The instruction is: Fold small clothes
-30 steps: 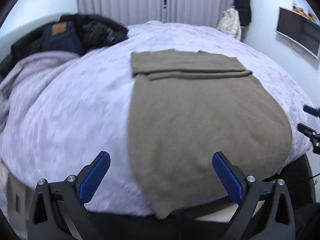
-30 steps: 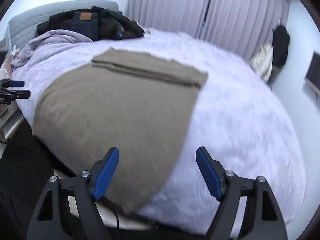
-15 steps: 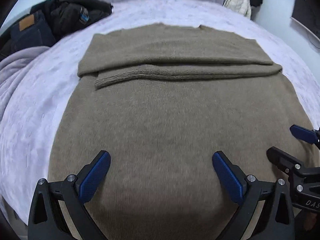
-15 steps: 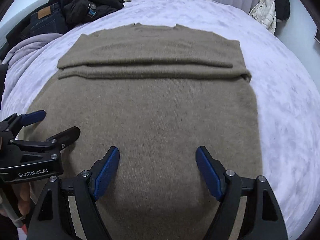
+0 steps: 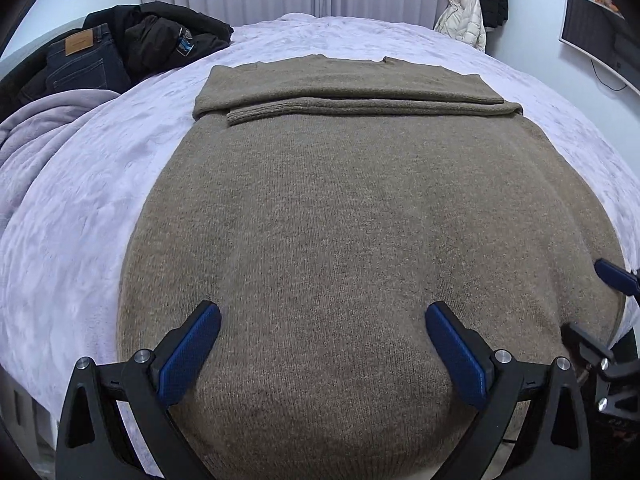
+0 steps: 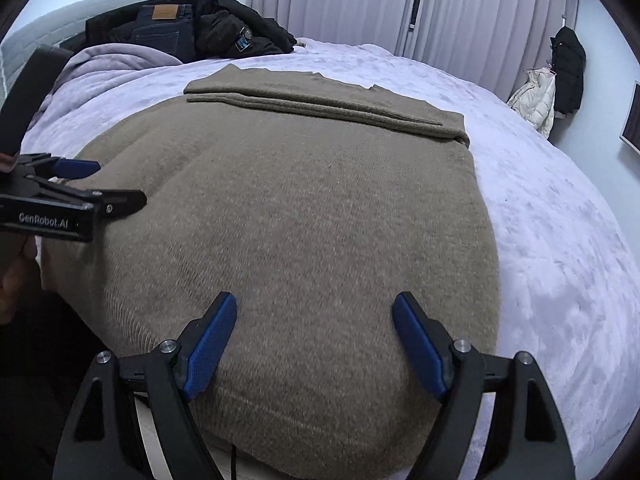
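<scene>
An olive-brown knit sweater [image 5: 352,216] lies flat on the bed, its sleeves folded across the chest near the collar. It also fills the right wrist view [image 6: 304,216]. My left gripper [image 5: 322,344] is open and empty, over the sweater's hem near its left side. My right gripper [image 6: 314,340] is open and empty, over the hem near its right side. The right gripper shows at the right edge of the left wrist view [image 5: 608,320], and the left gripper at the left edge of the right wrist view [image 6: 80,188]. The hem hangs over the bed's near edge.
The bed has a pale lilac cover [image 5: 80,220]. Dark jeans and a black jacket [image 5: 132,48] are piled at the far left, beside a bunched lilac blanket [image 5: 36,128]. Coats [image 5: 476,8] hang by the curtains. A monitor [image 5: 596,40] is on the right wall.
Both grippers swung in from the sweater's sides and now face it squarely over the hem, close together. Both stayed open.
</scene>
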A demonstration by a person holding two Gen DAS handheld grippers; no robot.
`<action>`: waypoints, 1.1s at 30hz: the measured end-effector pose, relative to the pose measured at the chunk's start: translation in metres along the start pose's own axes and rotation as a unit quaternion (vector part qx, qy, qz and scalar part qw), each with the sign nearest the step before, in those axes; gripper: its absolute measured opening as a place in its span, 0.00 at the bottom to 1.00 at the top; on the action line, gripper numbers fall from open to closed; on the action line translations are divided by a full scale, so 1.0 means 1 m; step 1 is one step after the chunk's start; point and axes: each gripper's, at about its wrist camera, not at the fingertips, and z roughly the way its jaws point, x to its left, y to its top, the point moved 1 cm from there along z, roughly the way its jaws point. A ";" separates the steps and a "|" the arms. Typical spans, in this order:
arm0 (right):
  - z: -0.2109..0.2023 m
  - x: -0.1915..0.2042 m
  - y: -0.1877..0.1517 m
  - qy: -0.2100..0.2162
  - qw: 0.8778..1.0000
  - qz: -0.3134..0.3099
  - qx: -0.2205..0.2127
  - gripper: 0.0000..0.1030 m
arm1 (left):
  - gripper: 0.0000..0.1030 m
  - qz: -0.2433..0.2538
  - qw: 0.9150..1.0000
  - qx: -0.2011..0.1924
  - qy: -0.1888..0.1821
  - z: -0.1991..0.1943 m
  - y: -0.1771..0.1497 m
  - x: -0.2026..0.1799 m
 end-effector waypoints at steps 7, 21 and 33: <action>-0.012 0.005 -0.020 -0.006 0.999 -0.048 0.014 0.82 | 1.00 -0.005 1.000 0.013 0.002 -0.010 -0.014 0.003; -0.014 0.042 0.027 0.034 0.998 -0.054 -0.001 0.82 | 0.99 -0.017 0.999 0.001 -0.037 -0.022 0.007 -0.011; -0.019 0.001 -0.029 0.029 0.991 -0.130 0.011 0.83 | 1.00 0.061 0.998 0.010 -0.024 -0.032 -0.048 0.026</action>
